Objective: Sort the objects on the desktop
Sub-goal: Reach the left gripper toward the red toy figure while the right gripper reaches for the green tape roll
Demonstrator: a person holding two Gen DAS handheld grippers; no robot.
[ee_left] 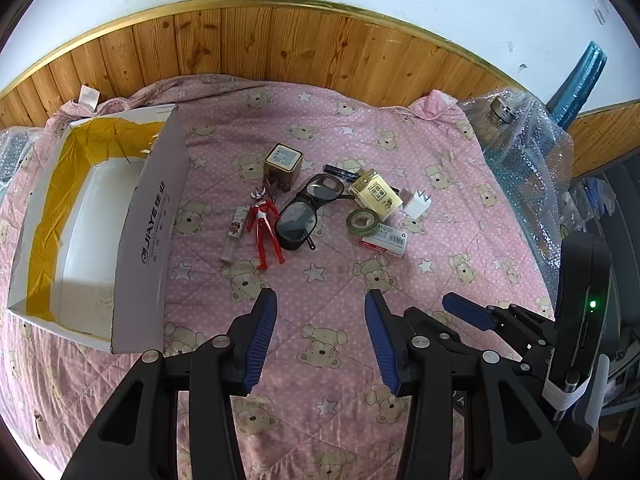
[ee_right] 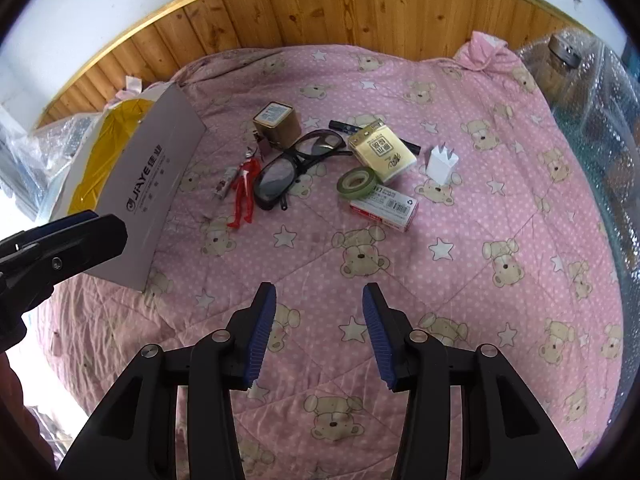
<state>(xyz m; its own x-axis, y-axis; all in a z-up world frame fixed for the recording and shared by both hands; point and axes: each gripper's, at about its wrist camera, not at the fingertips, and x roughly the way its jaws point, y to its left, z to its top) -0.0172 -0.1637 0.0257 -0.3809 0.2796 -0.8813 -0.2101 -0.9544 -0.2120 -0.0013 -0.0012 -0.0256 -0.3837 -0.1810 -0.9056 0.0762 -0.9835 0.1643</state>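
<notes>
Open cardboard box [ee_left: 100,216] lies on the pink bear-print quilt [ee_left: 320,288]; white walls outside, yellow lining inside, floor bare as far as visible. All other places are given from the box. Just right of its printed wall: a clear tube [ee_left: 236,232] and a red-and-silver plastic figure [ee_left: 266,228], both lying flat. Further right, black-framed glasses [ee_left: 308,208] with large lenses; behind them a square brass-coloured tin [ee_left: 283,164] and a dark pen [ee_left: 340,171]. Further right again: a cream carton [ee_left: 376,194], a green tape roll [ee_left: 363,221] touching a flat red-and-white staple box [ee_left: 384,240], then a white charger [ee_right: 442,166], prongs up, farthest from the box. Left gripper [ee_left: 320,320], ribbed blue pads, jaws parted, empty, above bare quilt. Right gripper [ee_right: 319,316], same build, jaws parted, holding nothing.
</notes>
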